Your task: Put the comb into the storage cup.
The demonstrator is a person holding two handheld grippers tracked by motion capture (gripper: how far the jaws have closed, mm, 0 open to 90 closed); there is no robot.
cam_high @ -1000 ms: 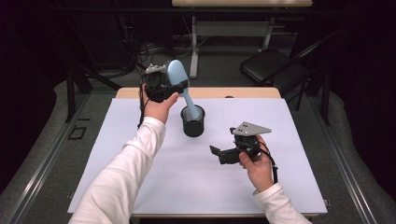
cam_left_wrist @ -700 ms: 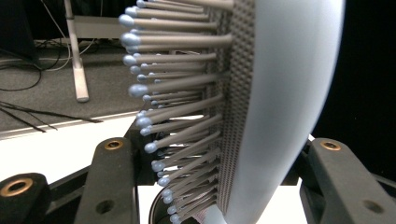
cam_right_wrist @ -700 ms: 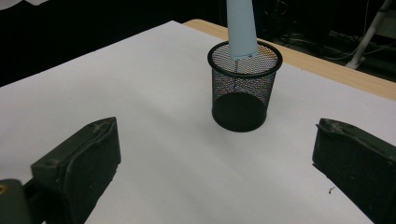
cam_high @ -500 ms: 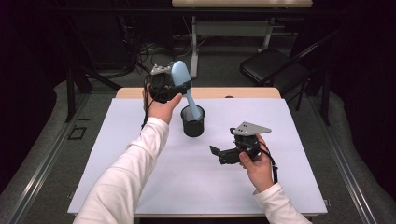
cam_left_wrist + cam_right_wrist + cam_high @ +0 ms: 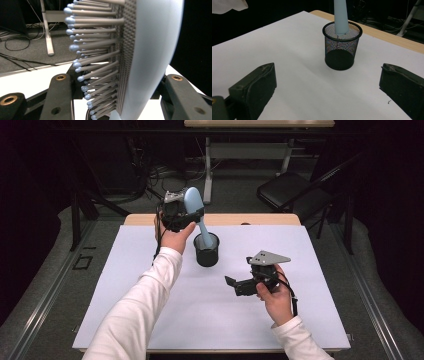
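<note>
The left gripper point(image 5: 181, 212), at the upper middle of the high view, has its jaws closed on the head of a pale blue hairbrush point(image 5: 194, 206). In the left gripper view the bristles and the smooth back of the brush head point(image 5: 140, 57) stand upright between the two black jaws, which press on it from either side. The brush hangs handle-down, slightly tilted, and its handle tip is already inside the rim of the black mesh cup point(image 5: 206, 249) that stands on the white table point(image 5: 125, 285) just right of the left hand. The right gripper view confirms this: the tapering handle point(image 5: 341, 17) dips into the mouth of the cup point(image 5: 342, 47), though the tip looks short of the bottom.

The right gripper point(image 5: 250, 282), lower right of centre in the high view, rests near the table surface with its jaws wide apart and nothing between them, well apart from the cup.

The work seems most of the way through: the brush is lifted, turned and started into the cup. What likely remains is lowering it until the handle rests inside, letting go, and withdrawing the left hand without tipping the light cup.
</note>
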